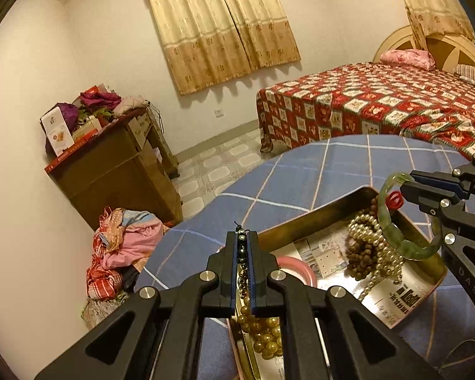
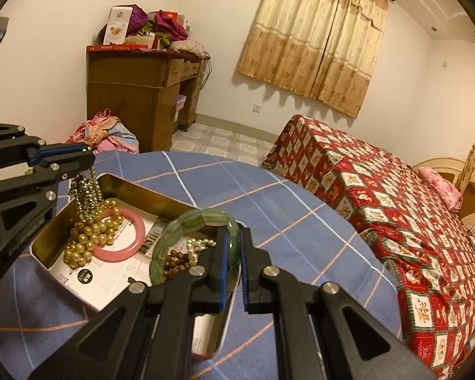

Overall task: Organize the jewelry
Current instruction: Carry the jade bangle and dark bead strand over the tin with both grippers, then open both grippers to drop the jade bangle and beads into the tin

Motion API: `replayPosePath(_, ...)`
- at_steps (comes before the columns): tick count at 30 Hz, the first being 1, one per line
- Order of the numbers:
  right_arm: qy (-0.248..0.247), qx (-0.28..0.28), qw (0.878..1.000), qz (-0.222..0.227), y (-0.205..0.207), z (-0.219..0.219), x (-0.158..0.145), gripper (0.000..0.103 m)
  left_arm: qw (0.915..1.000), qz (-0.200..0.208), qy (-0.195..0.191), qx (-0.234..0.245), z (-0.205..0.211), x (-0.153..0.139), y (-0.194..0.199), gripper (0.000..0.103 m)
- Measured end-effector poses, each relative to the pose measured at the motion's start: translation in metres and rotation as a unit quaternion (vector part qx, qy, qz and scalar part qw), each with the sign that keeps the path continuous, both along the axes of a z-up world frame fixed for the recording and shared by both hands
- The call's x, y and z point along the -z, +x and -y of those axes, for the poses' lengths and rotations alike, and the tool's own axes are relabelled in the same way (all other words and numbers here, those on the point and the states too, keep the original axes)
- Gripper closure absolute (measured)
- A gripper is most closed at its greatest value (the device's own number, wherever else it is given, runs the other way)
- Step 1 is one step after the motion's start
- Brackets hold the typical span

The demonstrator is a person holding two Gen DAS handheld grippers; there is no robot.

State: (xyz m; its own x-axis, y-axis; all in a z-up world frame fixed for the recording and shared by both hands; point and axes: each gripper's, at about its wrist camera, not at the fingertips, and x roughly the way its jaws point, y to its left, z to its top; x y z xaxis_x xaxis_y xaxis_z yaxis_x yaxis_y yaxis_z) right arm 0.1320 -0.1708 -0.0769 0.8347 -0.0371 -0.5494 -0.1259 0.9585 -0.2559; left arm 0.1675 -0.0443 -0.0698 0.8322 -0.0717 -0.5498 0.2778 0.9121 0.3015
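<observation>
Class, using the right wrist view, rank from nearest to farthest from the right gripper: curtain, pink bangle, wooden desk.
1. Pink bangle, in the tin, left of the right gripper.
2. Wooden desk, against the far-left wall.
3. Curtain, on the back wall.

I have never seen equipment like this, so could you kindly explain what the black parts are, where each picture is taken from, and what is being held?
A person holds a two-fingered tool in each hand; a camera on each looks along its tongs. In the left tool's picture, the left tongs are shut on a strand of gold beads. In the right tool's picture, the right tongs grip a green jade bangle. Both hang over an open metal tin on a table with a blue checked tablecloth. In the tin lie a pink bangle, brown wooden beads and printed paper.
</observation>
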Motion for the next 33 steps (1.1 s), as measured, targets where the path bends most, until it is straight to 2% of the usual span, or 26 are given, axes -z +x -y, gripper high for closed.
replayPosePath(12,0.003,-0.014,0.998,-0.053,0.020,-0.006,0.023,0.092,0.9993,-0.031,0.020,0.004,0.004,0.028,0.015,0.098)
replayPosePath(16,0.010,-0.014,0.998,-0.059,0.022,-0.004,0.026,0.088,0.9987,-0.038,0.032,0.009,0.008,0.034,0.015,0.098)
replayPosePath(17,0.013,-0.013,0.998,-0.061,0.022,-0.003,0.027,0.083,0.9986,-0.040,0.033,0.011,0.008,0.034,0.015,0.096)
replayPosePath(18,0.012,-0.012,0.998,-0.061,0.022,-0.003,0.027,0.078,0.9985,-0.039,0.037,0.010,0.009,0.035,0.014,0.090)
replayPosePath(19,0.012,-0.011,0.998,-0.058,0.020,-0.002,0.026,0.062,0.9984,-0.039,0.041,0.006,0.008,0.034,0.013,0.081)
replayPosePath(20,0.011,-0.010,0.998,-0.055,0.019,-0.001,0.026,0.049,0.9985,-0.037,0.041,0.003,0.007,0.034,0.013,0.054)
replayPosePath(21,0.010,-0.006,0.999,-0.049,0.016,0.001,0.025,0.047,0.9988,-0.030,0.039,-0.001,0.006,0.033,0.011,0.029)
replayPosePath(22,0.010,-0.002,0.999,-0.047,0.016,0.002,0.024,0.047,0.9992,-0.017,0.035,-0.007,0.004,0.030,0.008,0.024)
replayPosePath(25,0.016,0.006,0.999,-0.050,0.013,0.009,0.022,0.047,0.9997,-0.011,0.022,0.006,0.002,0.025,0.001,0.024)
replayPosePath(28,0.012,0.015,0.999,-0.051,0.008,0.015,0.021,0.047,0.9995,-0.007,0.032,0.001,-0.001,0.024,-0.004,0.024)
replayPosePath(33,0.017,0.024,0.998,-0.056,-0.007,0.027,0.019,0.046,0.9996,-0.014,0.013,-0.022,-0.022,0.024,-0.021,0.024)
